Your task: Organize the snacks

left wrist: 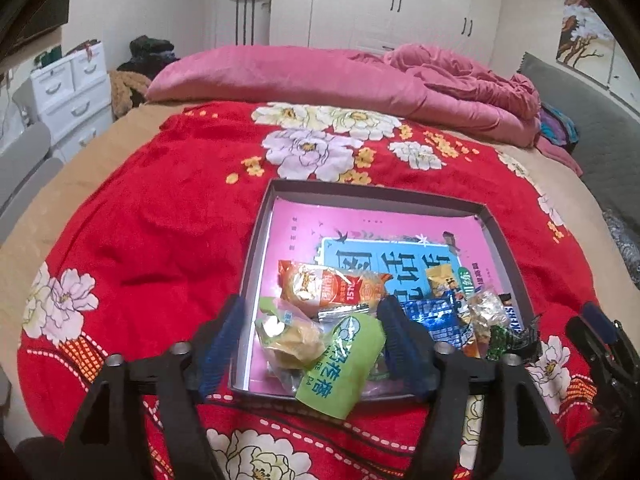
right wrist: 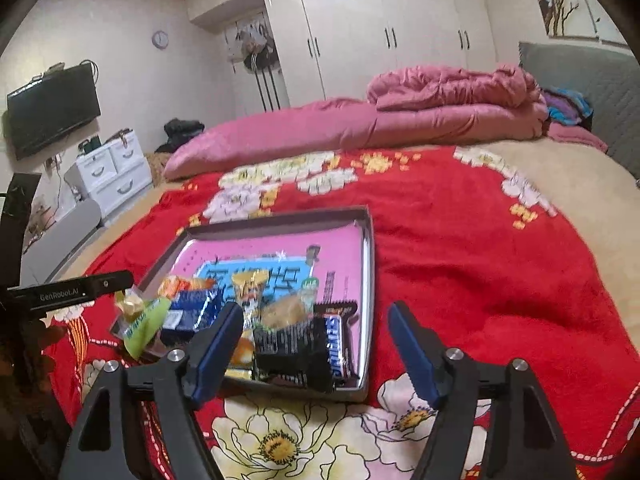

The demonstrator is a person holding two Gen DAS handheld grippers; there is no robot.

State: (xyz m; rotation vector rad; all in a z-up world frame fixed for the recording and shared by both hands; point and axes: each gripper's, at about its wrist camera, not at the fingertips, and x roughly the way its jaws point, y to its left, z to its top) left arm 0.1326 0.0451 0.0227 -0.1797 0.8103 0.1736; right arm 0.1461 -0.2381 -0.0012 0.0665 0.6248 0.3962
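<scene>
The left gripper (left wrist: 310,334) spreads its jaws wide over the near edge of the tray (left wrist: 256,240), gripping nothing; a green packet (left wrist: 346,364) hangs over the rim at 6 o'clock. The right gripper (right wrist: 316,340) also gapes empty above the tray's near corner, with a black Snickers bar (right wrist: 298,350) lying at its 9 o'clock, on the red floral blanket (right wrist: 480,260)

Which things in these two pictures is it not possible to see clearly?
- Blue packet: left wrist view, partly behind the left tongs' finger.
- Small wrappers by the tray's right wall: too crowded to identify.
- Yellow packet: right wrist view, print blurred.
- Tray's near-left corner: right wrist view, covered by green packet.
</scene>
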